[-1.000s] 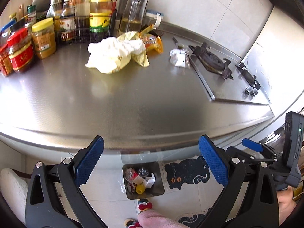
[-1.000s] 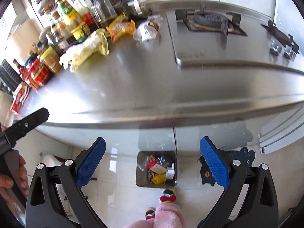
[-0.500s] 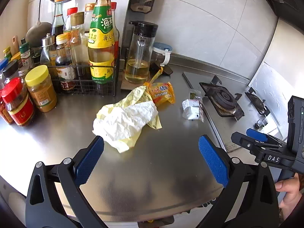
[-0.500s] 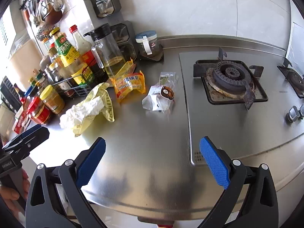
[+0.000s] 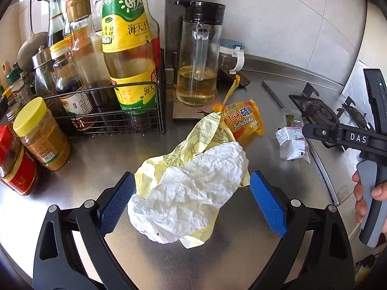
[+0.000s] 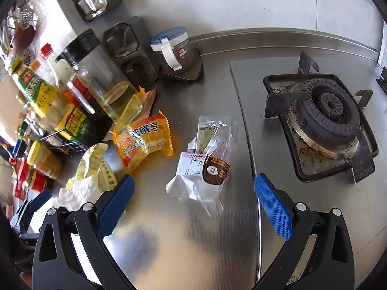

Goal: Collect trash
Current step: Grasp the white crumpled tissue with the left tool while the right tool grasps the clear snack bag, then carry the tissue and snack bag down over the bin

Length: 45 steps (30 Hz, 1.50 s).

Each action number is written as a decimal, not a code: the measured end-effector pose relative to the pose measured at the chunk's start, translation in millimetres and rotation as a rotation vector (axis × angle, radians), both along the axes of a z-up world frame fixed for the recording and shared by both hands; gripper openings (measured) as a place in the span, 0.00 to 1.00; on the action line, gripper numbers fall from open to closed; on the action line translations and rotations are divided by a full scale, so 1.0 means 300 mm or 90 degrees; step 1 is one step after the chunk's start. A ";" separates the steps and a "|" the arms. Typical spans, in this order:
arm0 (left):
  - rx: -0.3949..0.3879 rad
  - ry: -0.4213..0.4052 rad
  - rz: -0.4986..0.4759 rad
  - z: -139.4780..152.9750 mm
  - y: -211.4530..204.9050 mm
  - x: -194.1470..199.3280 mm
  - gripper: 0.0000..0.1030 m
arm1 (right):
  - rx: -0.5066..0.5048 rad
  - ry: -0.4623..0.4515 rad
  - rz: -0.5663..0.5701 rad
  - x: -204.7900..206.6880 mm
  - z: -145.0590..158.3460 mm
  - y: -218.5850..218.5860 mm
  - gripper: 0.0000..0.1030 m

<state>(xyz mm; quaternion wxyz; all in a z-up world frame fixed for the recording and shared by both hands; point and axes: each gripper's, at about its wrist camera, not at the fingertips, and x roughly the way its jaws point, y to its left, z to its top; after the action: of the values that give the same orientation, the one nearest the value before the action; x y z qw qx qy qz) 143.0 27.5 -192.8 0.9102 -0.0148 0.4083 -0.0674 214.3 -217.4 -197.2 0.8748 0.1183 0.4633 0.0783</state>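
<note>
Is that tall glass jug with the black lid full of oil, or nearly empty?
Partly filled. The glass jug holds yellowish liquid only in its lower part; the glass above is clear. Whether that liquid is oil cannot be told.

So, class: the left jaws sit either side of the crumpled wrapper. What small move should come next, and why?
Probably finish closing the left gripper on the crumpled wrapper. Its jaws are closing, the wrapper lies between them on the steel counter, and the pads look not yet pressed in.

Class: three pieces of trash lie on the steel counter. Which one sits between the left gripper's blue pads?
The crumpled white-and-yellow paper wrapper; the orange soap packet and clear plastic snack wrapper lie farther off.
</note>
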 end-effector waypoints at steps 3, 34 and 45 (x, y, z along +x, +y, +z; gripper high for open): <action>-0.001 0.007 0.000 -0.027 -0.002 0.008 0.77 | -0.015 0.009 -0.010 0.038 -0.038 0.003 0.94; -0.017 -0.018 -0.029 0.050 -0.045 -0.113 0.11 | 0.012 0.001 0.024 -0.103 0.023 0.014 0.22; -0.025 -0.051 -0.044 0.144 -0.069 -0.270 0.06 | 0.012 -0.026 0.027 -0.261 0.115 0.017 0.21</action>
<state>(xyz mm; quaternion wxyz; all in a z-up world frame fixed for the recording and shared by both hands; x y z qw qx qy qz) 61.9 6.7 -149.7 0.9225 -0.0160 0.3705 -0.1074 136.1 -212.3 -162.7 0.8811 0.1154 0.4467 0.1038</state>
